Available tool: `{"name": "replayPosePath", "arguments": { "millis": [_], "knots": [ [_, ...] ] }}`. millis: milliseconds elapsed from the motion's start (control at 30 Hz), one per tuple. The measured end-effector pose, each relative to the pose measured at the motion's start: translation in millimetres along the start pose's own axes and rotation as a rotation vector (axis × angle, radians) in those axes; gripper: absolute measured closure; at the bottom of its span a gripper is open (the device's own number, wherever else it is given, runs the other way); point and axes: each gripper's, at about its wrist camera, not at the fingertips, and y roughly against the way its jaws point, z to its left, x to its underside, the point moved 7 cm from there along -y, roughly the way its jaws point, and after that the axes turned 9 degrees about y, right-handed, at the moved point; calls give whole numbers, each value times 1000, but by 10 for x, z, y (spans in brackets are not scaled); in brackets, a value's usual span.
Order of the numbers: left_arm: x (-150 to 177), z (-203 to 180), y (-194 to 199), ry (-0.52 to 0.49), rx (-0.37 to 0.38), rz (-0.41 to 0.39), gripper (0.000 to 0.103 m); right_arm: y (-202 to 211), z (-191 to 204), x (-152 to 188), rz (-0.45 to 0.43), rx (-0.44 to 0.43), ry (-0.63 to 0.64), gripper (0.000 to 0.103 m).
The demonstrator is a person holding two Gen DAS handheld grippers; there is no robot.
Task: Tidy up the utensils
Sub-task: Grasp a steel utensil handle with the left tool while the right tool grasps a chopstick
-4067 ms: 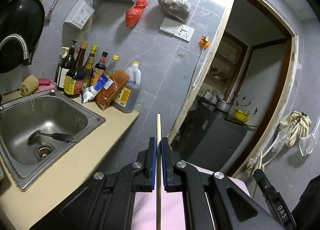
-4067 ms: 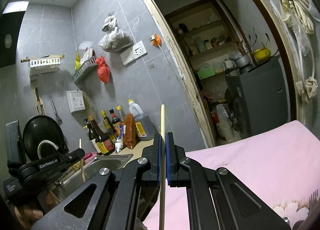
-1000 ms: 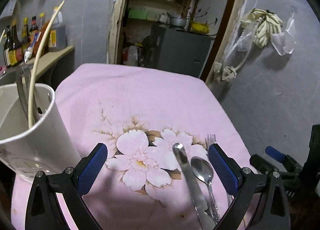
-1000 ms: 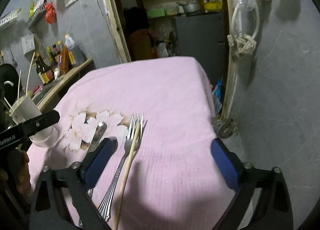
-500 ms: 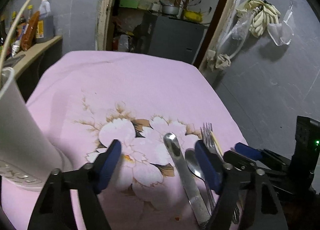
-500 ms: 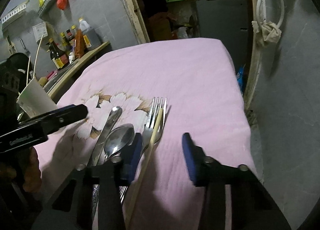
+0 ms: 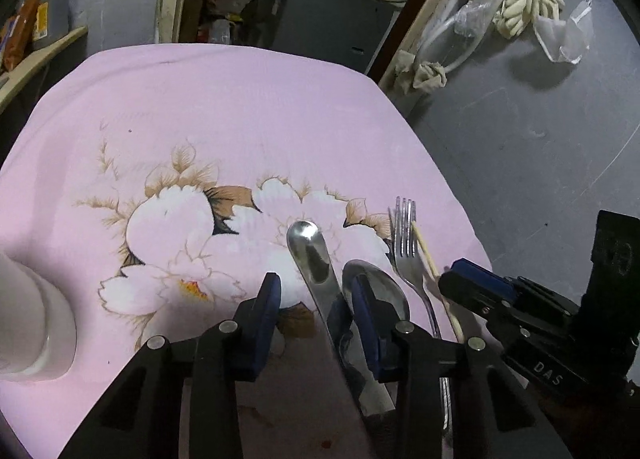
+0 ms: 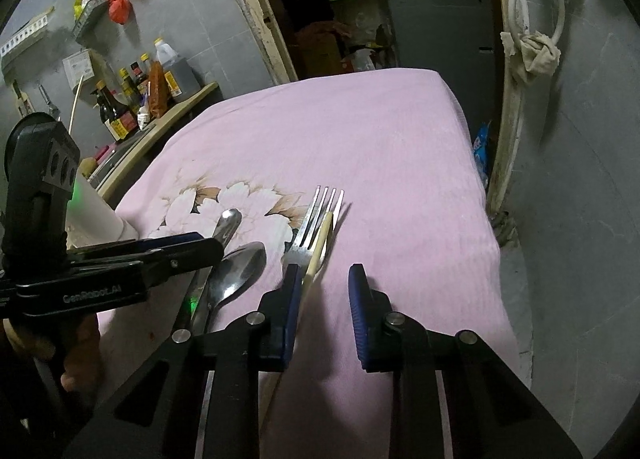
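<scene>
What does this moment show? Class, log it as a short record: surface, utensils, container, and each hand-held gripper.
surface: pink floral cloth
utensils: knife, spoon, fork, chopstick, lying side by side
container: white cup, at left
left hand-held gripper: jaws just closing, astride knife, no visible grip
right hand-held gripper: jaws just closing, chopstick beside its left finger, ungripped

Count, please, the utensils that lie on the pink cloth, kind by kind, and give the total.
Knife: 1
Spoon: 1
Fork: 1
Chopstick: 1
Total: 4
</scene>
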Motion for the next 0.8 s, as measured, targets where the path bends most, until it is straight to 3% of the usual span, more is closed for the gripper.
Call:
{"name": "replayPosePath", "arguments": {
  "millis": [167,267,667,800],
  "knots": [
    [-29,-57,-42,-46,-38,8,69,-33,0,7,16,0,3,82],
    [-41,-46,-40,-63,-71,6,78,-83,31,20,42,-4,14,82],
    [11,-14,-10,-14,-23,58,86,-180,86,-102,104,35,47,82],
    [9,-30,-21,-27,-31,63,86,-162,101,-78,109,49,41,88]
  ]
}}
